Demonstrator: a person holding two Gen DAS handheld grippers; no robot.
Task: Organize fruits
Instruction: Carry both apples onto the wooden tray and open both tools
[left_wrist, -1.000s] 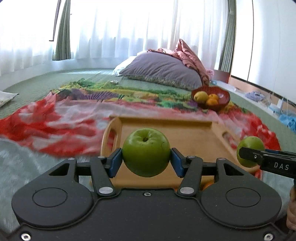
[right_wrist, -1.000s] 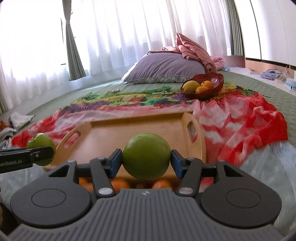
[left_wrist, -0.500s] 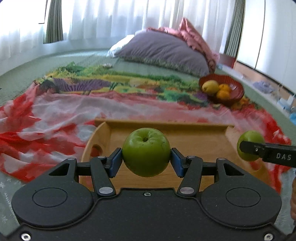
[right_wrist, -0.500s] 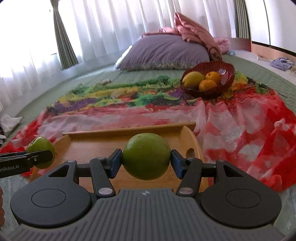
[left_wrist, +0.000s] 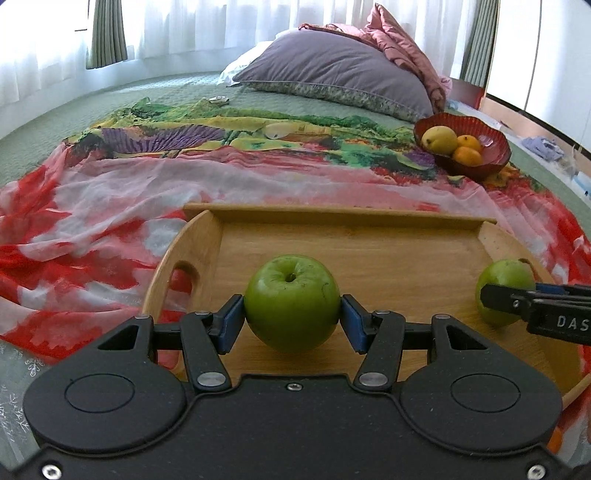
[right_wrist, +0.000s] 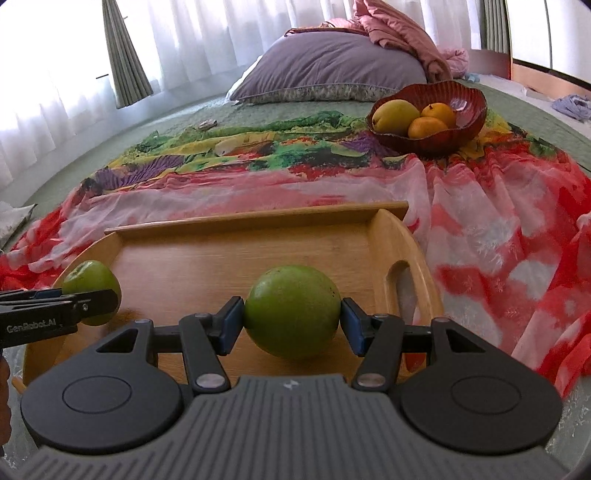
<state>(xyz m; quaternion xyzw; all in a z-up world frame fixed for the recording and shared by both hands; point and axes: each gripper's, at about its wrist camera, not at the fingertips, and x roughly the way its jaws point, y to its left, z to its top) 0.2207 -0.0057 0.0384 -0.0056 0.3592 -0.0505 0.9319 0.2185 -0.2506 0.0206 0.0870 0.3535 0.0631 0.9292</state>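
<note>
Green apple (left_wrist: 291, 308), stem dimple up, is clamped between the blue pads (left_wrist: 231, 323) of the left tongs (left_wrist: 291, 314), hanging low over the wooden tray (left_wrist: 369, 254); whether it touches the tray floor I cannot tell. The right tongs (right_wrist: 291, 314) are clamped on a second green fruit (right_wrist: 291, 310) (smoother, no dimple showing) over the same tray, nearer its cut-out handle (right_wrist: 400, 284). In the left camera that second fruit sits at 3 o'clock from the apple; in the right camera the apple shows at 9 o'clock. The tray lies on a red and floral cloth (left_wrist: 92, 206) spread over the bed. Out at 1 o'clock, well apart from the tray, a red bowl (right_wrist: 469, 107) holds a yellow mango (right_wrist: 395, 116) and two oranges (right_wrist: 428, 127). Beyond it, a purple pillow (left_wrist: 332, 70) lies before white curtains (left_wrist: 207, 26).
</note>
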